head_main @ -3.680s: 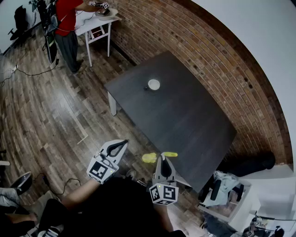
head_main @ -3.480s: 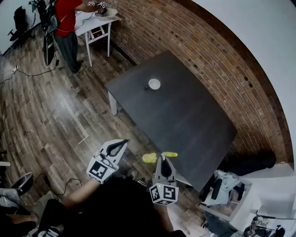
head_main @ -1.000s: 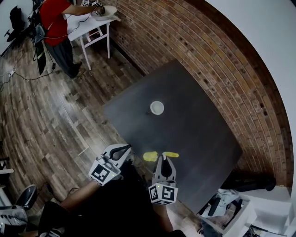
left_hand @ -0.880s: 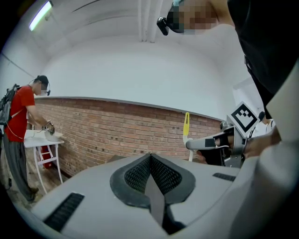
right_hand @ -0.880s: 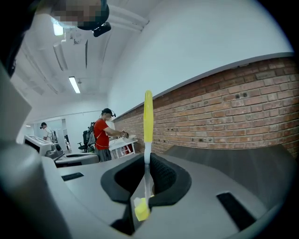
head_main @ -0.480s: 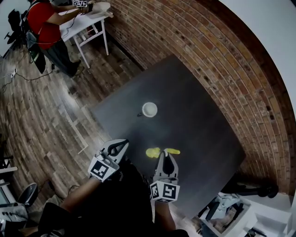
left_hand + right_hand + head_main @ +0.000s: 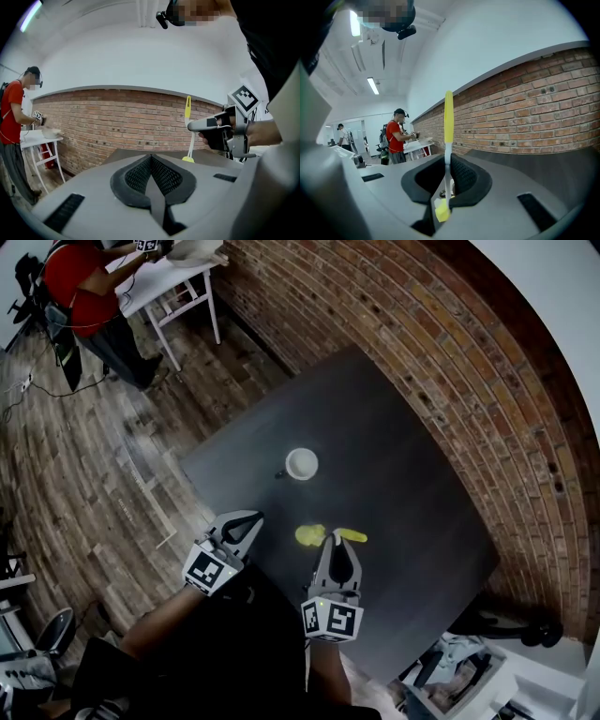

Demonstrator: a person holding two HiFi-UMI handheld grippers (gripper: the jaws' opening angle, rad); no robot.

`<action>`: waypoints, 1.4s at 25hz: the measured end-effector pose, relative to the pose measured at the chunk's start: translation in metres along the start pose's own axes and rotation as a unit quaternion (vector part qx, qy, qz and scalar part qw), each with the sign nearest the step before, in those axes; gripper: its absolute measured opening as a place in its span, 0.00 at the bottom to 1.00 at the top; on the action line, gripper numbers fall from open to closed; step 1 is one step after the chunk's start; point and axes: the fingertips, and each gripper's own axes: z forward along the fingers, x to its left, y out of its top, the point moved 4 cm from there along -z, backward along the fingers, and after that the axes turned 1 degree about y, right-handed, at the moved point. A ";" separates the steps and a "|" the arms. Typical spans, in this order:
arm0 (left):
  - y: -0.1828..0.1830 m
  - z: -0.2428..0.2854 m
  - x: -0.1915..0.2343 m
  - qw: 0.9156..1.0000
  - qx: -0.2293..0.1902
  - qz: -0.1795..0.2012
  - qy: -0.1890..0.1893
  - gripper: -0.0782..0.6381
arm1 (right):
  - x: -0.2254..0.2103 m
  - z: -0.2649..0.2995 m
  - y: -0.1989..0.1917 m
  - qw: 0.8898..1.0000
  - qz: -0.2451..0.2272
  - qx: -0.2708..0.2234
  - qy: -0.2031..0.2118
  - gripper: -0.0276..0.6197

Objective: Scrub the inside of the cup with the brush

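Observation:
A white cup (image 7: 302, 463) stands upright on the dark table (image 7: 394, 493), toward its near-left part. My right gripper (image 7: 333, 543) is over the table's near edge, shut on a yellow brush (image 7: 310, 534) whose white stem crosses the jaws. In the right gripper view the brush (image 7: 448, 123) stands upright between the shut jaws of the right gripper (image 7: 446, 187). My left gripper (image 7: 247, 522) hangs left of it, shut with nothing in it. The left gripper view shows its closed pads (image 7: 151, 164) and, beyond them, the right gripper (image 7: 213, 124) carrying the brush (image 7: 188, 132). The cup is well ahead of both grippers.
A brick wall (image 7: 394, 343) runs along the table's far side. A person in red (image 7: 84, 298) works at a small white table (image 7: 173, 276) at the far left. Wooden floor (image 7: 84, 456) lies left of the table. Clutter (image 7: 455, 671) sits at bottom right.
The view has closed in on the table. The cup now lies nearer, and both grippers have come forward over the table's near edge. The brush stays in the right gripper.

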 end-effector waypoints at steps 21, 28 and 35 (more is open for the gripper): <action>-0.125 0.119 0.078 0.992 0.110 -0.022 -0.056 0.25 | -0.018 0.154 0.000 0.999 0.011 -0.020 -0.036 0.13; -0.167 0.146 0.092 0.984 0.159 -0.021 -0.075 0.27 | -0.019 0.206 -0.023 0.999 -0.002 0.001 -0.037 0.13; -0.187 0.163 0.088 0.978 0.176 -0.031 -0.111 0.29 | -0.020 0.237 -0.051 0.999 -0.002 0.024 -0.036 0.13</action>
